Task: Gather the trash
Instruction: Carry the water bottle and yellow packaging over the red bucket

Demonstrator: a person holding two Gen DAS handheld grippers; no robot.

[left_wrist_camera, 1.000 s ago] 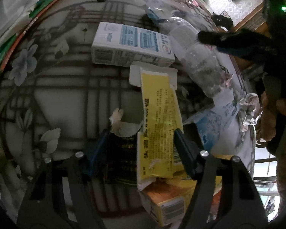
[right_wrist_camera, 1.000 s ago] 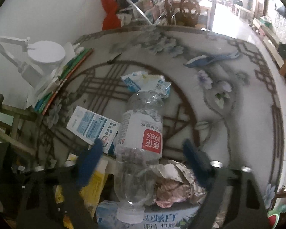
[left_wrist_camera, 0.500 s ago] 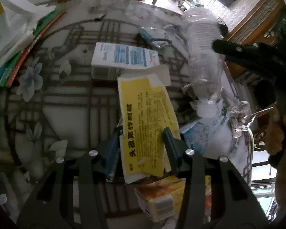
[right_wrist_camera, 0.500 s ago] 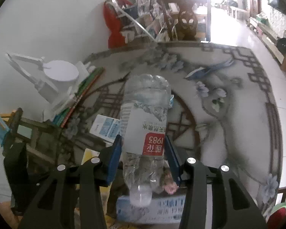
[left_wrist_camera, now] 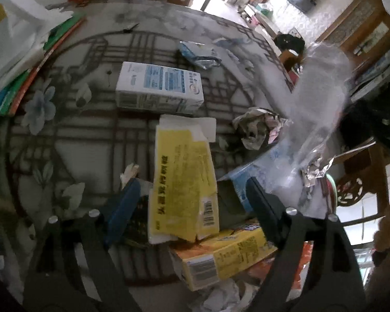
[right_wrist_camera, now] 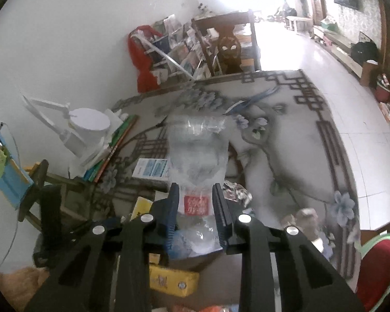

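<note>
A stack of papers and coloured folders (left_wrist_camera: pixel 26 59) is seen at the left edge of the patterned table (left_wrist_camera: pixel 72 140), with a white desk lamp (right_wrist_camera: pixel 88 127) beside it in the right wrist view. Further right, a white and blue carton (left_wrist_camera: pixel 160 88) lies flat on the table, and a crumpled blue wrapper (left_wrist_camera: pixel 199 54) is found beyond it. A flattened yellow box (left_wrist_camera: pixel 182 182) lies between the fingers of the left gripper (left_wrist_camera: pixel 192 202), whose jaws are opening and are not pressed on it; its lower end is rested on an orange and yellow carton (left_wrist_camera: pixel 226 254). To the right, a crumpled foil ball (left_wrist_camera: pixel 257 130) sits on the table. At the far right, a clear plastic bottle (right_wrist_camera: pixel 197 166) is clamped across its red-labelled waist by the right gripper (right_wrist_camera: pixel 196 208), whose jaws are closing on it, and it is held up above the table.
</note>
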